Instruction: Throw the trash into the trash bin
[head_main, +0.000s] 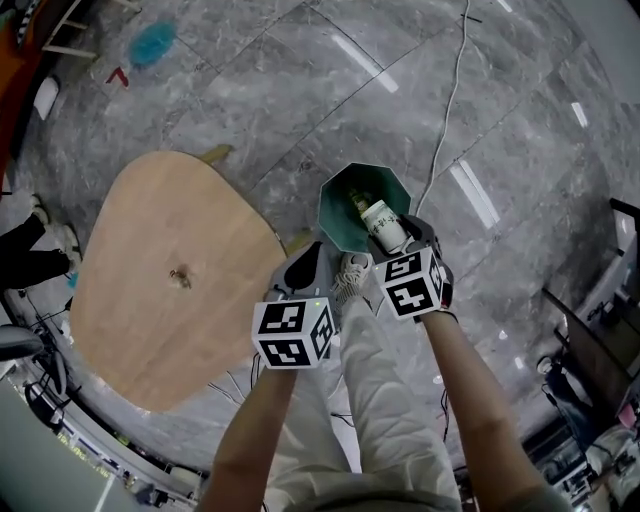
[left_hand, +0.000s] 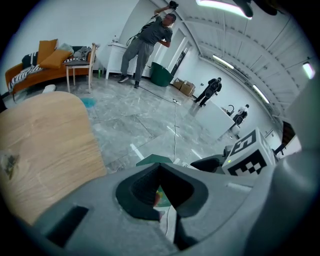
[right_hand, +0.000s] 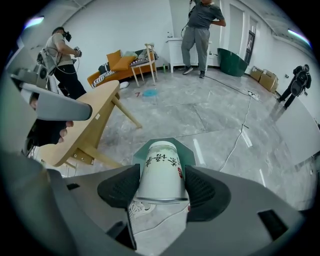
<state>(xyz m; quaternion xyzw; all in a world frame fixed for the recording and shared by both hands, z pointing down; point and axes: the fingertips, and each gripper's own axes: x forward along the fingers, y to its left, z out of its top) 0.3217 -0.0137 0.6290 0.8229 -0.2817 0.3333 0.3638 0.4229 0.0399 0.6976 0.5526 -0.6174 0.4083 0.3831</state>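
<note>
The grey marble floor (head_main: 300, 60) filled most of the head view, with a rounded wooden table (head_main: 170, 270) to the person's left. Just beyond the person's feet stood the green eight-sided trash bin (head_main: 335, 220), open at the top.

The right gripper (right_hand: 161, 192) was held over the bin's near right rim. Its jaws were closed part-way onto the sides of a white printed paper cup (right_hand: 160, 160), which pointed down toward the opening.

The left gripper (left_hand: 161, 192) hung beside it with its jaws drawn together. A thin coloured sliver showed in the slit, possibly a pinched scrap, possibly only the bin seen beyond.

The drop looked to be the step in hand. It called for opening the right jaws with the cup fully inside the rim.
</note>
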